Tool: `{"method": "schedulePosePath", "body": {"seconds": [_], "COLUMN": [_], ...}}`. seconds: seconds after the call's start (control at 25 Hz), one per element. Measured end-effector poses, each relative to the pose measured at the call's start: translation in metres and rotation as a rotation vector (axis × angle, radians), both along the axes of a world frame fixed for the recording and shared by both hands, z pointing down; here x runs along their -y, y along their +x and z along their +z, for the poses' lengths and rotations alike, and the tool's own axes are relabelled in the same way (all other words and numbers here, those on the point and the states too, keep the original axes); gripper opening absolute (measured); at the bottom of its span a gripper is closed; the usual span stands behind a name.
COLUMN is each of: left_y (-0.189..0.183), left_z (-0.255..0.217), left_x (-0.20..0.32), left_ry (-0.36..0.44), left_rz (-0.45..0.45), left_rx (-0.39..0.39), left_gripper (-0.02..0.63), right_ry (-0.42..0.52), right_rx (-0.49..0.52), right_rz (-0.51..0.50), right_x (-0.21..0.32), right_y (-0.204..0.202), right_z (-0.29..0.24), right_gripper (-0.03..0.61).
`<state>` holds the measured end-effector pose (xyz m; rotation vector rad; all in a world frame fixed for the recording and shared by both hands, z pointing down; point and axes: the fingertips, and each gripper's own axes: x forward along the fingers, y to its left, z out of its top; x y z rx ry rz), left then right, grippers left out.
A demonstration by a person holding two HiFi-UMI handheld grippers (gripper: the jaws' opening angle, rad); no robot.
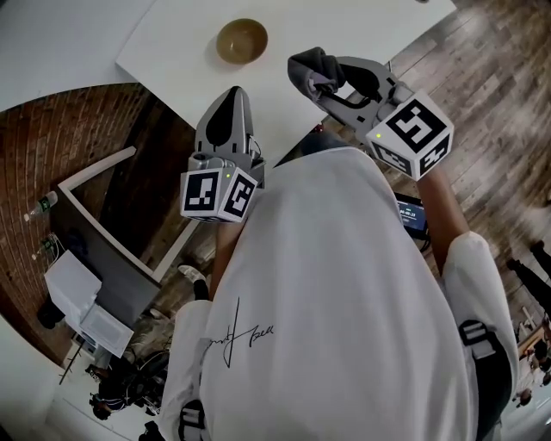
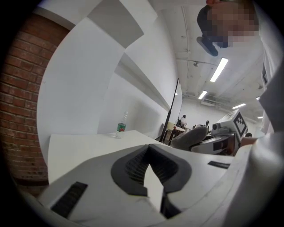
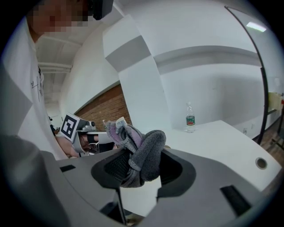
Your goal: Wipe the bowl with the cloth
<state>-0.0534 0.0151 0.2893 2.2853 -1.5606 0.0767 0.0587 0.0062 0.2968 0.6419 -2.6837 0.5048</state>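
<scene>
A brown bowl [image 1: 241, 40] stands upright on the white table [image 1: 362, 26], beyond both grippers and touched by neither. My right gripper [image 1: 329, 82] is shut on a bunched grey and lilac cloth [image 1: 310, 66], held up in the air near the table's front edge. In the right gripper view the cloth [image 3: 143, 153] bulges out from between the dark pads. My left gripper [image 1: 232, 95] hovers to the left of it, jaws shut with nothing between them; their tips meet in the left gripper view [image 2: 149, 150]. The bowl is out of both gripper views.
A water bottle [image 3: 190, 119] stands at the far side of the table, also seen as the bottle [image 2: 121, 125] in the left gripper view. A round cable hole [image 3: 261, 163] sits near the table's right edge. A dark cabinet [image 1: 112, 258] stands on the floor at the left.
</scene>
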Motion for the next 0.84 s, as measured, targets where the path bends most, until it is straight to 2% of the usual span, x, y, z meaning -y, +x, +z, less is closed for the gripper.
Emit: {"method": "schedulePosePath", "body": {"seconds": [0.12, 0.28, 0.44, 0.84], "left_y": [-0.003, -0.016, -0.024, -0.007], "left_z": [-0.007, -0.007, -0.009, -0.011], "left_x": [-0.002, -0.003, -0.001, -0.005], "left_ry": [0.024, 0.009, 0.007, -0.001], "left_rz": [-0.007, -0.036, -0.044, -0.029], "left_rx": [0.001, -0.027, -0.03, -0.03], "left_gripper": [-0.011, -0.011, -0.011, -0.011], "right_ry": [0.003, -0.024, -0.009, -0.009], "right_rx": [-0.003, -0.005, -0.007, -0.011], "right_rz": [-0.007, -0.001, -0.008, -0.007], "right_x": [-0.002, -0.002, -0.001, -0.005], "right_y": [-0.001, -0.003, -0.006, 0.006], "right_z": [-0.001, -0.001, -0.007, -0.008], "right_gripper": [0.178, 0.178, 0.178, 0.178]}}
